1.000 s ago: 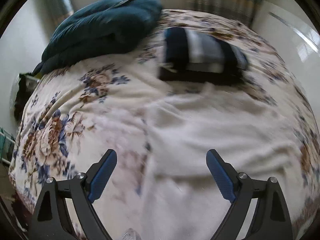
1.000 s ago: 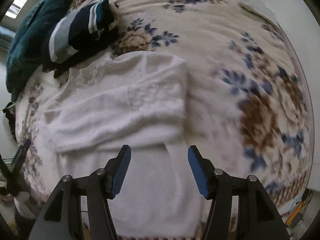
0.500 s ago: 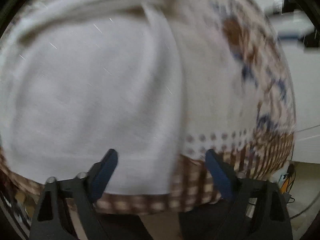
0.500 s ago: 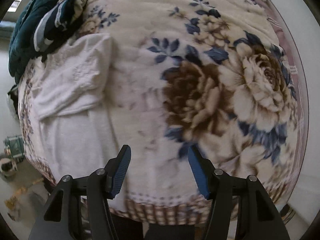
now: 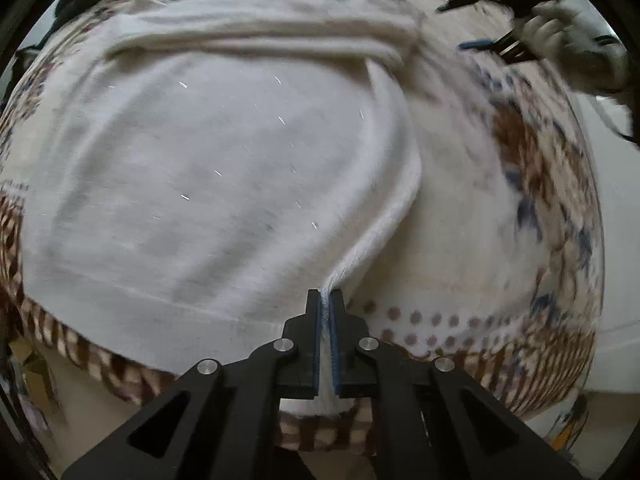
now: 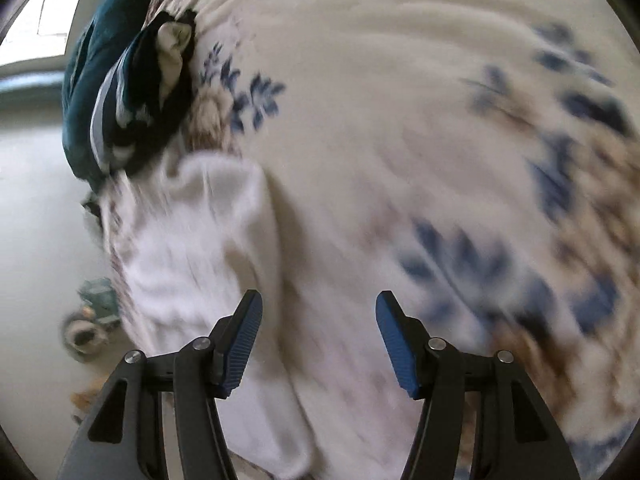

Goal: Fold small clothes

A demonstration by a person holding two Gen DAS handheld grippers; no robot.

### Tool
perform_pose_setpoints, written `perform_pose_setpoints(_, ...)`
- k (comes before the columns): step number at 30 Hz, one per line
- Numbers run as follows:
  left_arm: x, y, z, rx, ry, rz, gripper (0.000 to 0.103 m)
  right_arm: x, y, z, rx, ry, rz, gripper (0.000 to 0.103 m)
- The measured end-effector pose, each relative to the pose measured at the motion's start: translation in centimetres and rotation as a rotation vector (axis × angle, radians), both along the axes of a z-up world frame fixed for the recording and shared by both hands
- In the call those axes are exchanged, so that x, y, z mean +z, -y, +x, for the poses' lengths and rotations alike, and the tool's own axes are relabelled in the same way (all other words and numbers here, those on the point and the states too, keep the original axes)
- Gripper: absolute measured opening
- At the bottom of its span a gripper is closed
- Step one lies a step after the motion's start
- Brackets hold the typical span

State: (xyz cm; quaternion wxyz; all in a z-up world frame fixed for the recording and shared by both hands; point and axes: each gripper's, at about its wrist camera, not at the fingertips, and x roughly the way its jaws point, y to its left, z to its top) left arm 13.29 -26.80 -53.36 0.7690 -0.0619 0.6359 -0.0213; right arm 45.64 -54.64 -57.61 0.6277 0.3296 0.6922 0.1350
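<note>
A white knitted sweater (image 5: 208,160) lies spread on the floral blanket (image 5: 540,208), its sleeves folded across the far side. My left gripper (image 5: 329,304) is shut on the sweater's near right hem corner at the bed's edge. In the right wrist view the same sweater (image 6: 200,248) lies at the left. My right gripper (image 6: 318,308) is open and empty, above the blanket (image 6: 400,120) just right of the sweater. It also shows in the left wrist view (image 5: 504,44) at the top right, held by a gloved hand.
A folded navy, grey and white striped garment (image 6: 132,92) lies beyond the sweater, against a dark teal duvet (image 6: 80,80). The bed's edge with a brown checked border (image 5: 460,340) runs below the sweater. Floor with small objects (image 6: 88,320) lies at the left.
My left gripper was open above the sweater's hem and has shut on its right hem corner. My right gripper swung back left towards the sweater and stays open.
</note>
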Motion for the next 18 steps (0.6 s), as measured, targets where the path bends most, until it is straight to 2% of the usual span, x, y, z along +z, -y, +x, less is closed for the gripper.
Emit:
perform_pose_setpoints(2,1.4,-0.7,0.0,0.027,0.028,-0.004,0.002,-1.6,-1.4,2.0,0.005,-0.039,0.065,0.060)
perform_pose_setpoints(3,2.0,-0.9,-0.2,0.035,0.037,-0.006,0.002,-2.3,-2.1,2.6,0.009,-0.057,0.082,0.057)
perform_pose_setpoints(4,2.8,-1.2,-0.1,0.050,0.052,-0.007,0.002,-2.7,-2.6,3.0,0.017,-0.069,0.094,0.035)
perform_pose_setpoints(5,3.4,-1.5,-0.3,0.063,0.062,-0.012,0.002,-2.8,-3.4,3.5,0.031,-0.071,0.075,0.020)
perform_pose_setpoints(6,4.2,-2.1,-0.2,0.082,0.072,-0.019,0.002,-2.4,-4.0,3.7,0.042,-0.058,0.056,0.009)
perform_pose_setpoints(8,5.1,-3.0,-0.7,0.115,0.086,-0.028,0.002,-0.7,-5.3,3.9,0.077,-0.013,0.014,0.008)
perform_pose_setpoints(11,6.6,-5.3,-1.1,0.184,0.108,-0.042,0.002,2.0,-6.6,4.4,0.087,0.007,-0.001,0.007)
perform_pose_setpoints(18,8.9,-12.9,-2.7,0.383,0.150,-0.083,0.002,12.0,-13.5,6.6,0.211,0.105,-0.082,0.007)
